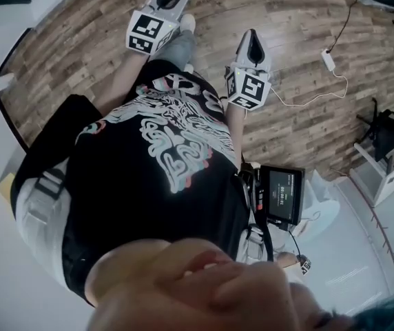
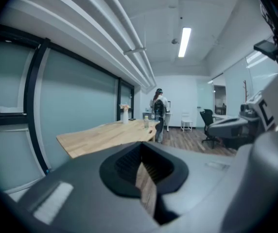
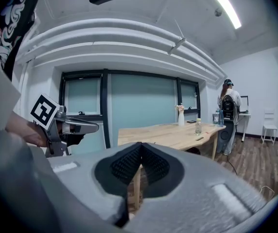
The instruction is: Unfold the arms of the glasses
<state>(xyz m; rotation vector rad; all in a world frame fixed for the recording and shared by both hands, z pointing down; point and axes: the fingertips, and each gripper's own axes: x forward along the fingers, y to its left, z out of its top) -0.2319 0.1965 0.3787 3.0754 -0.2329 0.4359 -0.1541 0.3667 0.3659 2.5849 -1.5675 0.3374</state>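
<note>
- Two grippers are held out in front of a standing person. The left gripper (image 2: 141, 149) has its fingers pressed together at the tips with nothing between them; only floor shows through the slot below.
- Right gripper (image 3: 140, 147): fingers likewise clenched tip to tip and empty. The other gripper shows near it, at the left of the right gripper view.
- Small screen (image 1: 283, 195): hangs at the person's hip, above the wood-plank floor (image 1: 300, 40), on which a white power adapter (image 1: 328, 59) lies with its cable.
- Long wooden worktop (image 3: 178, 132): well apart from both grippers. It carries a clear bottle (image 3: 198, 126) and a vase (image 3: 181, 115).
- Second person (image 3: 228, 113): stands beyond the worktop's far end, back turned.
- Glasses: not visible in any view, so where they lie cannot be told. The task looks not yet begun.
- Handling (judgement): glasses would be light, stiff in the frame, weak at the hinges and slippery on the lenses. One pair of fingers should steady the frame front beside a hinge, off the lenses. The other should take the folded arm near its tip and swing it gently outward.
</note>
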